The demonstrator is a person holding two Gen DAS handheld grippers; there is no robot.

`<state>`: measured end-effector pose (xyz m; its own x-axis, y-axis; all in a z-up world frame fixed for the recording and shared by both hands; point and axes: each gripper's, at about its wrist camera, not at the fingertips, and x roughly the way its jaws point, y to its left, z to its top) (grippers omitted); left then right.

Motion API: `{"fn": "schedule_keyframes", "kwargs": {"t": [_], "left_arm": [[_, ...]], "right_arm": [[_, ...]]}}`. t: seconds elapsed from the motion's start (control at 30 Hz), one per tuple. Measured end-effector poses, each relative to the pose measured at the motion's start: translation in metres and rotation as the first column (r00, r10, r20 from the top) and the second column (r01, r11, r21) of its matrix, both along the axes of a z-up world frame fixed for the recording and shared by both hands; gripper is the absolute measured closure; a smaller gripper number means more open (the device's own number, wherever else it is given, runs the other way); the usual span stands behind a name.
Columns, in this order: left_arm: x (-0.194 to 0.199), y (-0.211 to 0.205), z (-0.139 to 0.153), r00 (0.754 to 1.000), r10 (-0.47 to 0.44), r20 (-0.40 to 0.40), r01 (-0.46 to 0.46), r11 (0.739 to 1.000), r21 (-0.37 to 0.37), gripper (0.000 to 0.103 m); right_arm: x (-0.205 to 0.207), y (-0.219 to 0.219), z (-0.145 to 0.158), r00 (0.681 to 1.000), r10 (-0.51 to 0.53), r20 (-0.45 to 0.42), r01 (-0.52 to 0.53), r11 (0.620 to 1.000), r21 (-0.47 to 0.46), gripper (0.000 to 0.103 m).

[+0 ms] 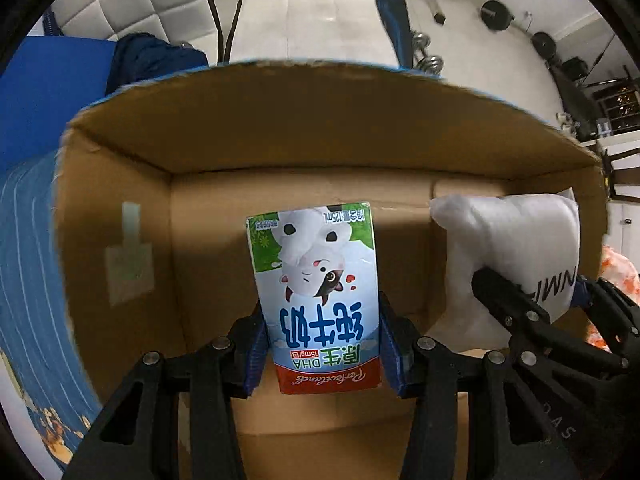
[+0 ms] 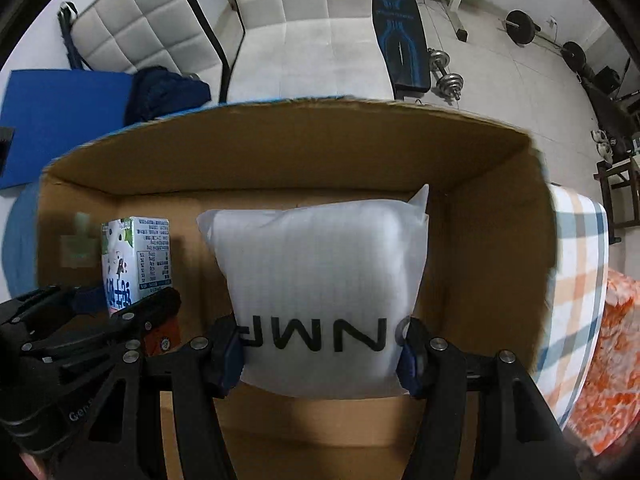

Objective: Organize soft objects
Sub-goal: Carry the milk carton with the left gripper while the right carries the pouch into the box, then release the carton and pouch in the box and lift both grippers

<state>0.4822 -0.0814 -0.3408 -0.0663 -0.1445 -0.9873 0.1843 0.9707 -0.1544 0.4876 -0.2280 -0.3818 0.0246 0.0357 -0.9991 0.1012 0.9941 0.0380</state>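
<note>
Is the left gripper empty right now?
No, the left gripper is clamped on the sides of a milk carton over the box.

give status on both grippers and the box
Left gripper shut on blue milk carton. Right gripper shut on white foam pouch. Both over brown cardboard box; nothing blocking.

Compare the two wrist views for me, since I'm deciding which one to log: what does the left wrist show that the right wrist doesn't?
Only the left wrist view shows the milk carton's cartoon cow front, printed upside down, clamped in the left gripper. Only the right wrist view shows the white foam pouch's full face with its black lettering, clamped in the right gripper, plus the plaid cloth beside the box. Both show the open cardboard box, both items held side by side over it, and gym weights on the floor beyond.
</note>
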Motion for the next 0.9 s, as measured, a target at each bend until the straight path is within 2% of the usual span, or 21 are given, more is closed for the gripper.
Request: {"fn": "schedule_keyframes", "kwargs": {"t": [0.17, 0.33, 0.4, 0.47, 0.63, 0.73, 0.9], "left_arm": [[0.016, -0.003, -0.026, 0.999, -0.020, -0.048, 0.021, 0.999, 0.039, 0.058], [0.026, 0.002, -0.042, 0.997, -0.016, -0.073, 0.019, 0.998, 0.053, 0.055], [0.025, 0.004, -0.040, 0.997, -0.003, -0.080, 0.006, 0.999, 0.040, 0.054], [0.027, 0.006, -0.040, 0.996, 0.014, -0.090, -0.012, 1.000, 0.029, 0.049], [0.033, 0.016, -0.035, 0.989, 0.068, -0.129, -0.065, 0.998, 0.023, 0.047], [0.039, 0.023, -0.026, 0.989, 0.082, -0.126, -0.079, 0.996, 0.028, 0.036], [0.024, 0.033, 0.000, 0.997, 0.064, -0.046, -0.060, 0.995, 0.083, 0.015]], "right_arm": [[0.013, 0.001, -0.026, 0.999, 0.015, -0.033, -0.016, 1.000, -0.023, 0.039], [0.022, -0.002, -0.036, 0.999, 0.014, -0.044, -0.015, 1.000, -0.018, 0.035], [0.025, -0.004, -0.039, 0.999, 0.015, -0.050, -0.016, 1.000, -0.013, 0.032], [0.028, -0.005, -0.041, 0.998, 0.020, -0.057, -0.021, 1.000, -0.011, 0.031], [0.034, -0.012, -0.038, 0.998, 0.012, -0.058, -0.014, 1.000, -0.024, 0.017], [0.031, -0.014, -0.029, 0.998, 0.005, -0.056, -0.006, 1.000, -0.016, 0.012], [0.010, -0.019, -0.007, 1.000, -0.006, -0.030, 0.005, 1.000, -0.014, 0.003]]}}
